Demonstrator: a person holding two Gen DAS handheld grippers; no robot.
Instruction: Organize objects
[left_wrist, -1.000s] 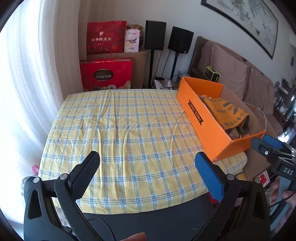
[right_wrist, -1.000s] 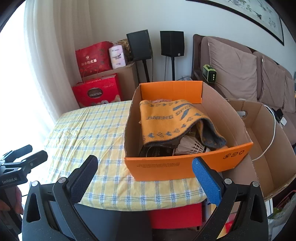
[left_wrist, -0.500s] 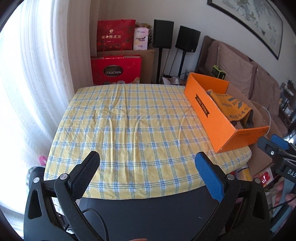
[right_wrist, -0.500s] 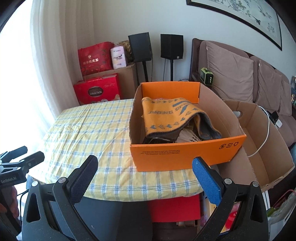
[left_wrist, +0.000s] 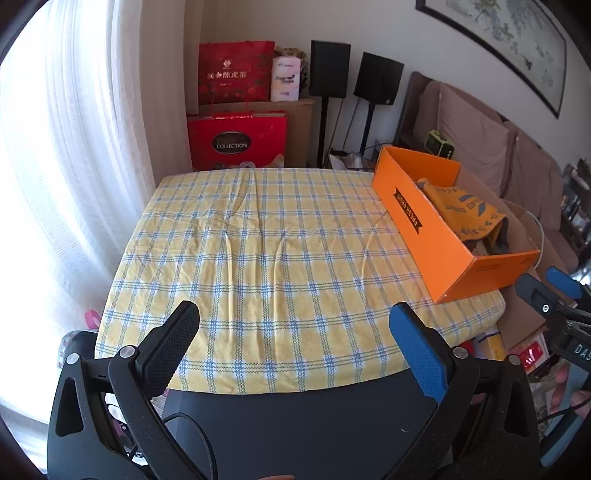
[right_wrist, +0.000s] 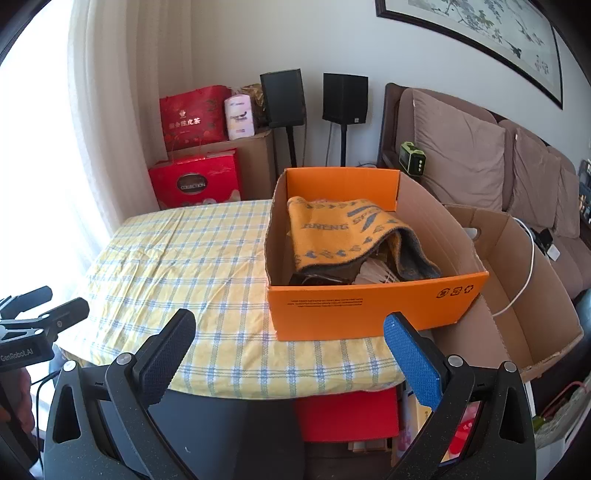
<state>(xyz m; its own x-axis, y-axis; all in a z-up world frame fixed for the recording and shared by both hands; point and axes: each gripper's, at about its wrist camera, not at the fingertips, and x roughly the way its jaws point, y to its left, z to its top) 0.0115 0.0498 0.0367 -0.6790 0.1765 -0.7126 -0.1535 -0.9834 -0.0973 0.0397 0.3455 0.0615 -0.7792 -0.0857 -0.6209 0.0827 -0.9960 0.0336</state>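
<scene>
Right wrist view: orange box (right_wrist: 369, 310) on checked tablecloth (right_wrist: 192, 258), long axis running away from camera, towel (right_wrist: 340, 230) inside; left gripper (left_wrist: 295, 332) and right gripper (right_wrist: 288, 343) both spread wide, empty

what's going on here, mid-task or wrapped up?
Looks wrapped up or paused. A person holds both grippers short of the table, jaws open and empty: left gripper, right gripper. The orange box sits at the table's right edge with an orange towel draped over items inside. The checked tablecloth is otherwise bare.
</scene>
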